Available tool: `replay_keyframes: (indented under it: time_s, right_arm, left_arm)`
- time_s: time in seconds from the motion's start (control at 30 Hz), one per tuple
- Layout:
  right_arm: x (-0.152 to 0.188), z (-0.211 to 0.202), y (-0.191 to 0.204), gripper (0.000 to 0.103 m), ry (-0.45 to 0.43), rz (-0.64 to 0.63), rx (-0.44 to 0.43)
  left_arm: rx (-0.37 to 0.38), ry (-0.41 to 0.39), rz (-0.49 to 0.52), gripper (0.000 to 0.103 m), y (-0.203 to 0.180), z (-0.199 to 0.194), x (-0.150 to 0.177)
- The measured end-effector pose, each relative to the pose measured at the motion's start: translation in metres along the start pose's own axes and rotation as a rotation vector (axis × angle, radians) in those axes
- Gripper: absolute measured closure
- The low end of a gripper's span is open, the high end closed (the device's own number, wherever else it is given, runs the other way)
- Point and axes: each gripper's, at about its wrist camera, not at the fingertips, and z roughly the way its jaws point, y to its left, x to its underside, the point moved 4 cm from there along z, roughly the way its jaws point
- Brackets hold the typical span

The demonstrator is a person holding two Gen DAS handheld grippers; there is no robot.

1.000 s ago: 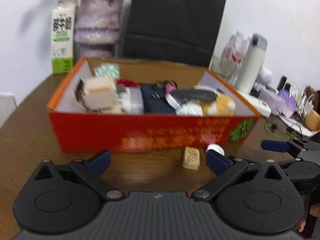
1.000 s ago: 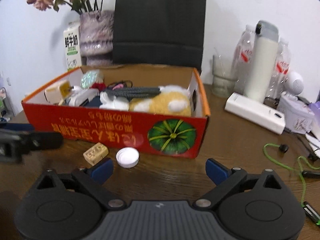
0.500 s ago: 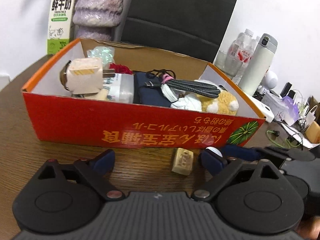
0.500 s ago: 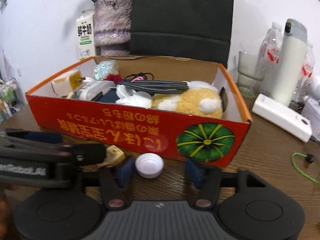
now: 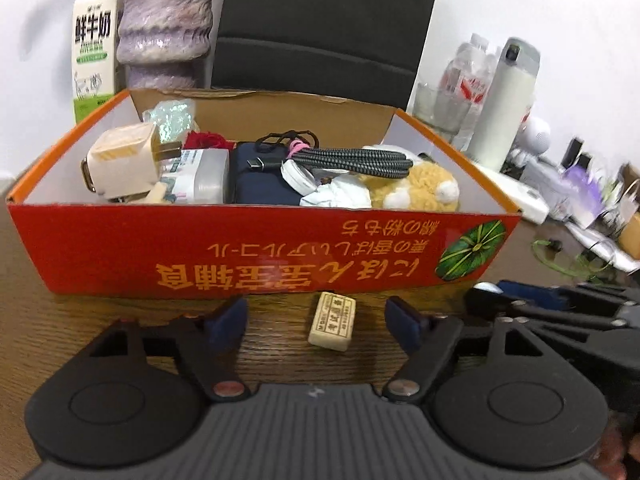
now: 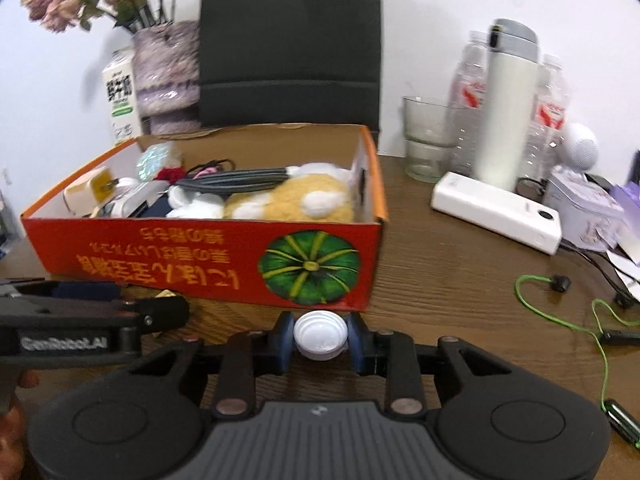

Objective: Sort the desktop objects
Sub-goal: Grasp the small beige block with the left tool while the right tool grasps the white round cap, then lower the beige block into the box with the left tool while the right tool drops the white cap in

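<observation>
white wall at the back, and a dark wood-grain table [image 6: 460, 280] takes up the whole bottom half. a black chair back [image 6: 290, 40] stands behind the table, right behind the big red cardboard box [image 5: 260, 248] with upside-down yellow print and a green pumpkin on its front. the box is already stuffed: a yellow plush toy [image 5: 416, 188] at its right end, a dark blue pouch [image 5: 260, 184] in the middle with a braided grey cable [image 5: 352, 162] lying across it, and a cream plug adapter [image 5: 120, 160] at the left end. behind the box's left corner there's a purple vase [image 5: 166, 20] with a milk carton [image 5: 93, 44] beside it. off to the right sit a white thermos [image 6: 508, 108], clear bottles, a glass and a white power bank [image 6: 496, 212]. the left gripper [image 5: 316, 320] is closing, jaws still apart, with a small beige eraser [image 5: 333, 321] lying on the table between them, not touched by the pads, just in front of the box. the right gripper [image 6: 320, 336] is pinched onto a white bottle cap [image 6: 320, 334], both blue pads pressed to its sides, close to the box's front wall below the pumpkin.
</observation>
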Motion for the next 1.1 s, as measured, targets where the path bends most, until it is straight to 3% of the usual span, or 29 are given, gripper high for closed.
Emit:
replay_keyframes:
  time_s: [0.13,0.27,0.4,0.73,0.97,1.1]
  right_arm:
    - [0.001,0.002,0.0,0.076,0.0,0.008,-0.005]
    - [0.002,0.0,0.004,0.076,-0.006,-0.004,-0.007]
    - [0.003,-0.003,0.005,0.076,-0.01,0.002,-0.007]
    - [0.005,-0.025,0.009,0.076,-0.073,0.015,-0.019]
    - [-0.021,-0.054,0.026,0.076,-0.192,0.027,-0.061]
    - [-0.044,-0.05,0.039,0.076,-0.229,0.054,-0.092]
  left_arm:
    - [-0.04,-0.004,0.029,0.027,-0.006,0.001,0.002]
    - [-0.077,-0.014,0.068,0.056,-0.01,0.001,0.004]
    - [-0.044,-0.016,0.078,0.081,-0.013,-0.001,0.006]
    - [0.001,-0.044,0.056,0.081,-0.009,-0.025,0.01]
    - [0.052,-0.2,0.024,0.081,0.0,-0.078,-0.013]
    - [0.035,-0.277,0.01,0.081,0.013,-0.09,-0.039]
